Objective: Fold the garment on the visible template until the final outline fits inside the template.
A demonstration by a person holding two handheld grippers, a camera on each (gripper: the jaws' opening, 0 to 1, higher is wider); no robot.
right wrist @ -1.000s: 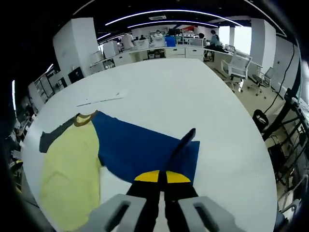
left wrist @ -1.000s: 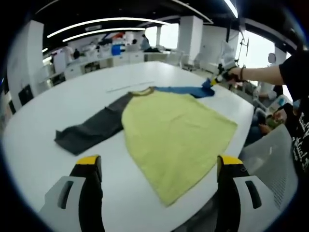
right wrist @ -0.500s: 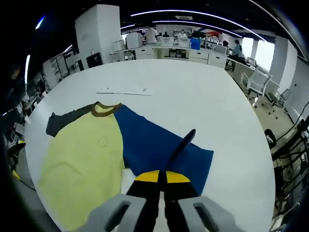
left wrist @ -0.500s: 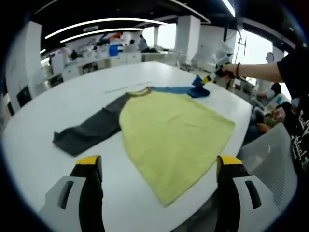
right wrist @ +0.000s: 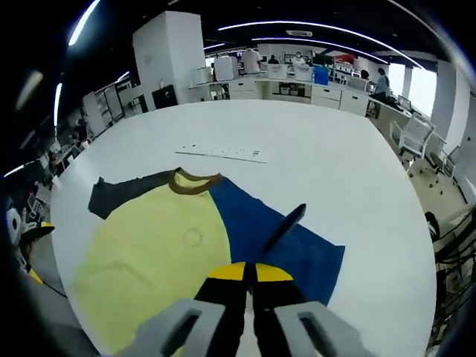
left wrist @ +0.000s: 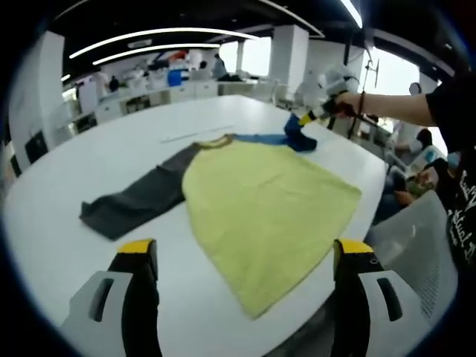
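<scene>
So the shirt [left wrist: 260,208] is lying flat on the big white table [left wrist: 67,186], yellow body in the middle, grey sleeve [left wrist: 134,204] stretched out to one side of the collar [right wrist: 192,181] and the blue sleeve [right wrist: 275,238] out to the other.

What's just changed: over the last second the right gripper [right wrist: 249,271], pinched shut on the cuff end of the blue sleeve, has been lifting it and swinging it in toward the yellow body. From the left gripper view you can see that gripper [left wrist: 309,117] up off the table past the collar, with the blue fabric bunching under it instead of lying flat like it did a second ago. In the right gripper view the yellow body has come much closer to the jaws, and a fold of blue cloth sticks up between them.

The left gripper [left wrist: 245,256] hasn't moved at all. Its jaws are spread wide apart with nothing in them, parked just short of the shirt's hem.

My read is this is the first sleeve fold, just getting going. The grey sleeve is untouched and the body isn't folded yet, so plenty left. There's a thin strip [right wrist: 223,153] lying on the table beyond the collar, but I can't tell if that's part of the template, and I can't make out a template outline anywhere.
</scene>
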